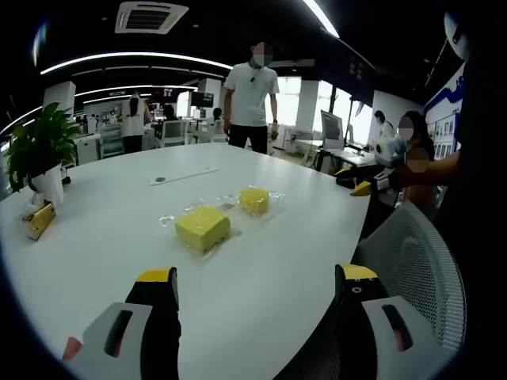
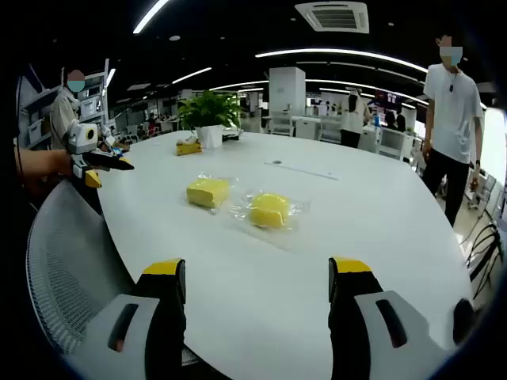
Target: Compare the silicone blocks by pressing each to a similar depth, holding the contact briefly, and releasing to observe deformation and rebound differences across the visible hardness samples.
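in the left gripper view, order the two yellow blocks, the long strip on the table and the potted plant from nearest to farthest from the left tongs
1. Larger yellow block, centre of the table, just ahead of the left tongs.
2. Smaller yellow block, just behind it, to the right.
3. Long strip, mid-table, farther back.
4. Potted plant, far left table edge; too close to call against the strip.

potted plant (image 2: pixel 208 111), mesh chair (image 1: pixel 416 261), bystander (image 1: pixel 251 95).

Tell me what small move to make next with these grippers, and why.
Probably bring the left gripper forward and down toward the nearer yellow block. Both yellow blocks, that one and the farther block, lie untouched in clear wrap on the white table, and both the left gripper and the right gripper sit open, short of them.
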Motion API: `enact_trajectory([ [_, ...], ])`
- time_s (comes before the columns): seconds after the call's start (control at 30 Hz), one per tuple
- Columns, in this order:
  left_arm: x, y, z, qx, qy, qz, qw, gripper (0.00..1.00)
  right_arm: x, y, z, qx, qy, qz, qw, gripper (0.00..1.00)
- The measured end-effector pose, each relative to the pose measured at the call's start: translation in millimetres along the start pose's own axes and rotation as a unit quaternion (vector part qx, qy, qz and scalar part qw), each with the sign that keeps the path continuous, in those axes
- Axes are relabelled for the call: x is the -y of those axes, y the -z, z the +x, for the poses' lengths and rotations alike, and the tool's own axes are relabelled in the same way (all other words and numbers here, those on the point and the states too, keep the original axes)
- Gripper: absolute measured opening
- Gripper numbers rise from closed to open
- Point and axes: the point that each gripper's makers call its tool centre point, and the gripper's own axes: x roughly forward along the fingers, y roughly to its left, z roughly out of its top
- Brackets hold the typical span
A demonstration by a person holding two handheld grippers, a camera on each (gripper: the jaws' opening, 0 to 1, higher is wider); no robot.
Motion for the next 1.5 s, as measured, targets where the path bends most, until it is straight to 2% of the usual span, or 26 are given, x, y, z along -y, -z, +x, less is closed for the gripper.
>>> enact_trajectory([
  [0.4,-3.6,2.7,-4.8,0.002,-0.014,-0.015,0.9998,0.83,-4.3,0.4,1.4,-0.006,-0.009,-0.004,0.9999,0.68],
  [0.9,-2.2,1.6,-3.8,0.008,-0.012,-0.016,0.9998,0.84,-7.1,-0.9,0.8,-0.007,-0.013,-0.012,0.9998,0.67],
  [1.5,-5.2,1.9,-5.1,0.0,-0.011,-0.015,0.9998,0.83,-4.4,-4.5,3.3,-0.011,-0.015,-0.018,0.9997,0.67],
])
